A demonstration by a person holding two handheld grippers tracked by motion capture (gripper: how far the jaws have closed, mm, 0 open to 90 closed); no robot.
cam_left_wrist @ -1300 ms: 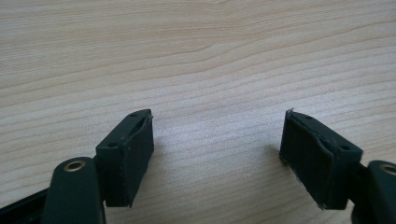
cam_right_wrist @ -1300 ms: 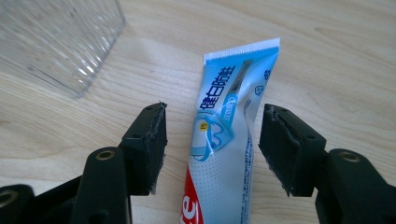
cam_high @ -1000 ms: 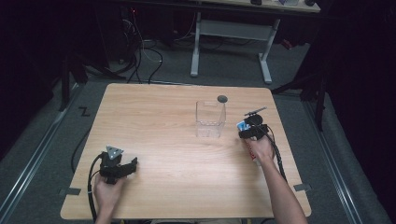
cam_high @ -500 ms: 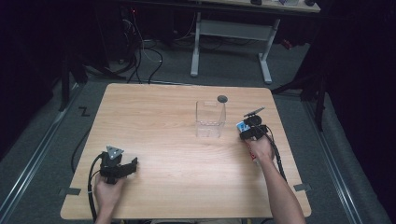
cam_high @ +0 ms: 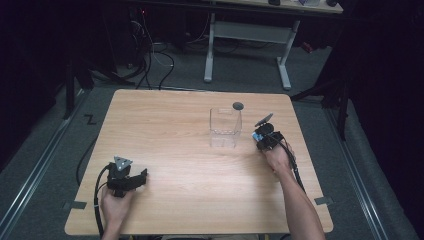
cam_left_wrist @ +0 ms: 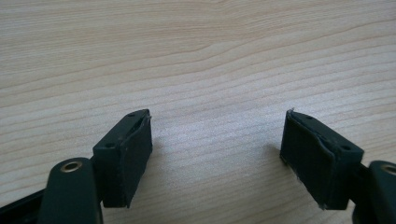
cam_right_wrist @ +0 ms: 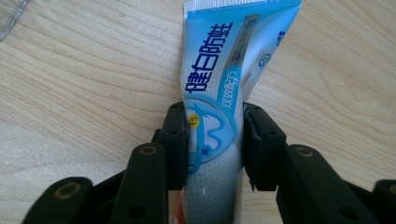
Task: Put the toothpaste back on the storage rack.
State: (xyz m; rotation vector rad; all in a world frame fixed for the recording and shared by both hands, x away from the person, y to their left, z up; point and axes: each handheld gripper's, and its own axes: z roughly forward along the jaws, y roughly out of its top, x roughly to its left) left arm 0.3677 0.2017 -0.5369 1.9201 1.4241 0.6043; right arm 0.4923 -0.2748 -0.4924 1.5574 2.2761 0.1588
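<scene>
— Where's the toothpaste tube [cam_right_wrist: 224, 88] now?

— On the right side of the surface [cam_high: 175, 150], between the pads of the right tongs [cam_right_wrist: 214, 140]. Its long axis runs straight out ahead of those tongs, crimped end farthest away, the wider end back toward the hand.

— Gripped, or just straddled?

— Gripped, I'd say. The jaws have just been closing, and in the right gripper view both pads press against the tube's sides, so they stand narrow around it.

— And the clear container [cam_high: 225, 122]?

— Just to the left of the right tongs [cam_high: 264, 136] from above, near but apart. The right hand is far nearer to it; a short carry leftward looks like the next move.

— The other hand?

— The left tongs [cam_left_wrist: 217, 140] gape wide over bare wood, holding nothing, resting near the front left corner [cam_high: 125, 179].
</scene>
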